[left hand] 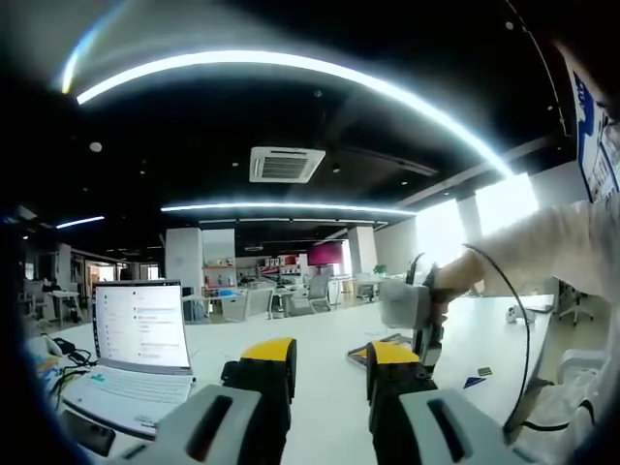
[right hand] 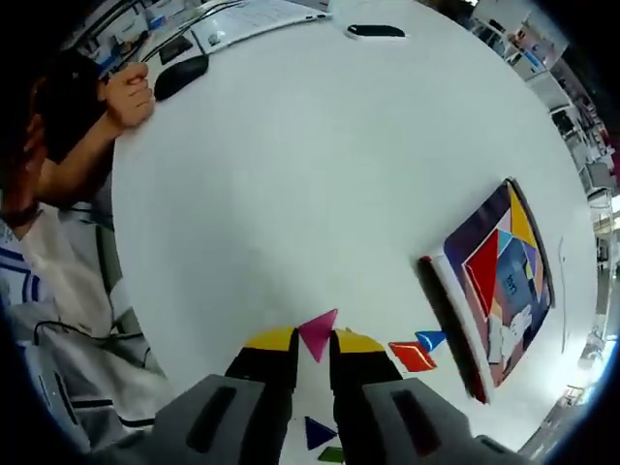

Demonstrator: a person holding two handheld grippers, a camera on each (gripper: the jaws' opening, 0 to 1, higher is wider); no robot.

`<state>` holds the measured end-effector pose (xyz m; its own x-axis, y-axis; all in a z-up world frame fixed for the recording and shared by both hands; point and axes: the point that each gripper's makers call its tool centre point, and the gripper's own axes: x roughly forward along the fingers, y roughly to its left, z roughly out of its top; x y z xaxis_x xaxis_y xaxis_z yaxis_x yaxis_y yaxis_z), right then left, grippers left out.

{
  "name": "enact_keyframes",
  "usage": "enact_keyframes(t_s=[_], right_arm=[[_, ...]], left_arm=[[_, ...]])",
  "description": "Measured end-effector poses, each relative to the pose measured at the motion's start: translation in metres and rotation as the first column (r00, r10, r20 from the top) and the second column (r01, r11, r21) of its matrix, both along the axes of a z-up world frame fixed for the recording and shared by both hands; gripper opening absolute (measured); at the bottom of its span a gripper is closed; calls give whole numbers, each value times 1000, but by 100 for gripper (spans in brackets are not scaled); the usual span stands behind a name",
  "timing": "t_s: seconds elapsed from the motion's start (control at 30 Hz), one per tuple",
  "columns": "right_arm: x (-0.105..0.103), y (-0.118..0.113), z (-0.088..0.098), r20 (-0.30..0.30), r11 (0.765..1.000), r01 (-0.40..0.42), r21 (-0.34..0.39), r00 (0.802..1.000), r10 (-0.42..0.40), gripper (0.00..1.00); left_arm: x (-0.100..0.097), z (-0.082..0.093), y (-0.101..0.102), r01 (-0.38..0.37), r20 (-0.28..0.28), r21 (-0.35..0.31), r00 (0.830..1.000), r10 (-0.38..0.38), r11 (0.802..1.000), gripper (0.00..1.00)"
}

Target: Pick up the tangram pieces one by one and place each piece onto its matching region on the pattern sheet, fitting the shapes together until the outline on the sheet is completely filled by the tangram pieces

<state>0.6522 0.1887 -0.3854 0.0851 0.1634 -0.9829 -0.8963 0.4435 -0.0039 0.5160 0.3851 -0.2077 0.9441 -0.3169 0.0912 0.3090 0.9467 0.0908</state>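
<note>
On the worktop [right hand: 291, 194], the sheet [right hand: 499, 281] lies far right, two pieces [right hand: 418, 349] just beside its near edge. Another piece [right hand: 318, 332] sits between the right hand-held gripper [right hand: 312, 341] tips, seemingly pinched. Laptop [left hand: 140, 354] lies left.

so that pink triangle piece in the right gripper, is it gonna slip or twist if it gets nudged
The pink triangle looks thin, flat and rigid, so it probably won't flex. The right gripper seems to pinch it only by its lower corner, so it may pivot if bumped. Its glossy surface suggests it could slide easily on the smooth white table.
</note>
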Motion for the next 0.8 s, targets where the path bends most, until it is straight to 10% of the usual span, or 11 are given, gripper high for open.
enact_keyframes(t_s=[0.8], right_arm=[[142, -21, 20, 41, 924, 373, 83, 925, -377, 14]], left_arm=[[6, -7, 9, -53, -27, 26, 998, 54, 998, 30]])
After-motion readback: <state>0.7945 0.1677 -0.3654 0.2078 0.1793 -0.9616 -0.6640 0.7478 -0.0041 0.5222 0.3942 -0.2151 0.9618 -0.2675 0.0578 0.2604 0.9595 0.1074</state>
